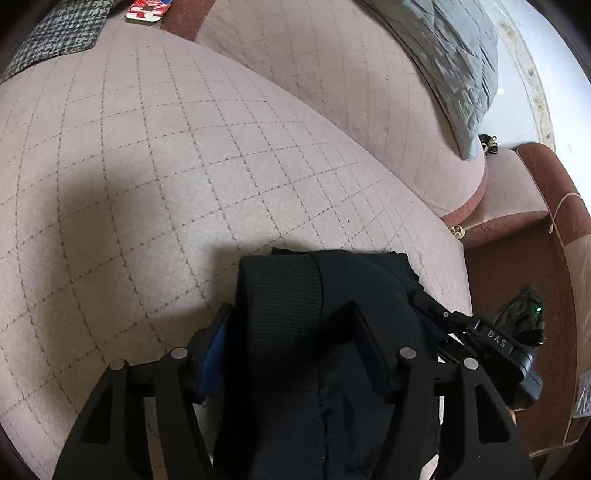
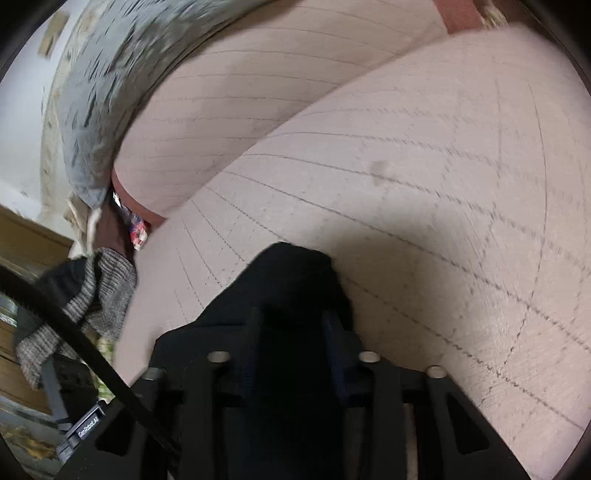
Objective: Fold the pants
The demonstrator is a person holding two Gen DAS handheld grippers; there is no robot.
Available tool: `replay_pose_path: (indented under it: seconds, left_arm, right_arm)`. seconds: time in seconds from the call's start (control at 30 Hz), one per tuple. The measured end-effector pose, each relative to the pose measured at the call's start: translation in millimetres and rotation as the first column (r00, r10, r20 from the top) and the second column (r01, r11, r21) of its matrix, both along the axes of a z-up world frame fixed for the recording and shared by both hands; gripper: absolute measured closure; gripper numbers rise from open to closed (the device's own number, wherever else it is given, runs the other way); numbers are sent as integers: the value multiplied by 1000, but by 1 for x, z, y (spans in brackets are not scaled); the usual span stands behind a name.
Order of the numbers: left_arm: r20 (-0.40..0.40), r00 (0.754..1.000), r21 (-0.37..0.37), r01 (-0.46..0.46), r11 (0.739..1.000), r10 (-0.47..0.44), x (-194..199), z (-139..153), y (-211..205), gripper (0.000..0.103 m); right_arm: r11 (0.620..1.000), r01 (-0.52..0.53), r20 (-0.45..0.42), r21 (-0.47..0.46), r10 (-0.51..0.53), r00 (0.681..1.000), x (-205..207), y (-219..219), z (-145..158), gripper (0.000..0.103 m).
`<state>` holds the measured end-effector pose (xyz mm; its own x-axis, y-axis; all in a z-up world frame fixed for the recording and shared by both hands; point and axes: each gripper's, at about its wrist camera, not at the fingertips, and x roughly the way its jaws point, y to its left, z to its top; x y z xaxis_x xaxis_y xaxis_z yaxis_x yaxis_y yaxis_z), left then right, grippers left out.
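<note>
Nearest the lens, the left gripper (image 1: 291, 328) is straddling one black ribbed-knit pair of pants (image 1: 295, 295), its two black fingers spread at either side; whether the pads are pressing is unclear. The right gripper (image 2: 291, 325) is clenching the same dark fabric (image 2: 291, 280) between its two fingers. The pants are lying bunched on the near edge of the pink quilted sofa seat (image 1: 147, 166). Beyond, one grey quilted blanket (image 1: 454, 62) is draping over the sofa back (image 1: 332, 74). One red-and-white packet (image 1: 146, 9) is sitting farthest away.
</note>
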<state>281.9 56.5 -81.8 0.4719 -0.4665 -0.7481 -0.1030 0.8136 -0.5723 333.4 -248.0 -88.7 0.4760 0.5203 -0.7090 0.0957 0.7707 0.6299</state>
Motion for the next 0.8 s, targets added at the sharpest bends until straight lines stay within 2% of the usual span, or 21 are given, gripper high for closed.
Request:
replay_pose_path:
  seconds: [0.07, 0.13, 0.2, 0.33, 0.47, 0.6, 0.67, 0.8]
  left_arm:
    - [5, 1000, 11, 10, 1000, -10, 0, 1, -2, 39]
    - [-4, 1000, -5, 10, 1000, -10, 3, 3, 1, 38]
    - [-19, 1000, -52, -7, 999, 6, 5, 4, 9, 38]
    - [-32, 998, -65, -56, 996, 54, -8, 10, 28, 38]
    - [1, 998, 8, -65, 998, 65, -37, 30, 35, 38]
    - [44, 998, 96, -59, 994, 55, -80, 46, 29, 36]
    - [63, 997, 141, -58, 988, 50, -102, 49, 24, 35]
    - [107, 994, 243, -50, 969, 24, -152, 54, 5, 34]
  right_arm:
    - [999, 18, -6, 44, -18, 1000, -2, -8, -1, 76]
    - [999, 40, 6, 6, -41, 999, -3, -14, 6, 73]
    - [997, 57, 29, -47, -56, 998, -9, -22, 15, 70]
    - [996, 74, 49, -41, -72, 996, -33, -38, 27, 69]
    - [997, 61, 79, -50, -57, 995, -74, -40, 38, 63]
    - [991, 28, 121, -133, -11, 993, -129, -26, 43, 62]
    - [985, 21, 131, -169, 2, 991, -159, -19, 40, 61]
    - [985, 43, 148, -168, -18, 989, -208, -12, 35, 61]
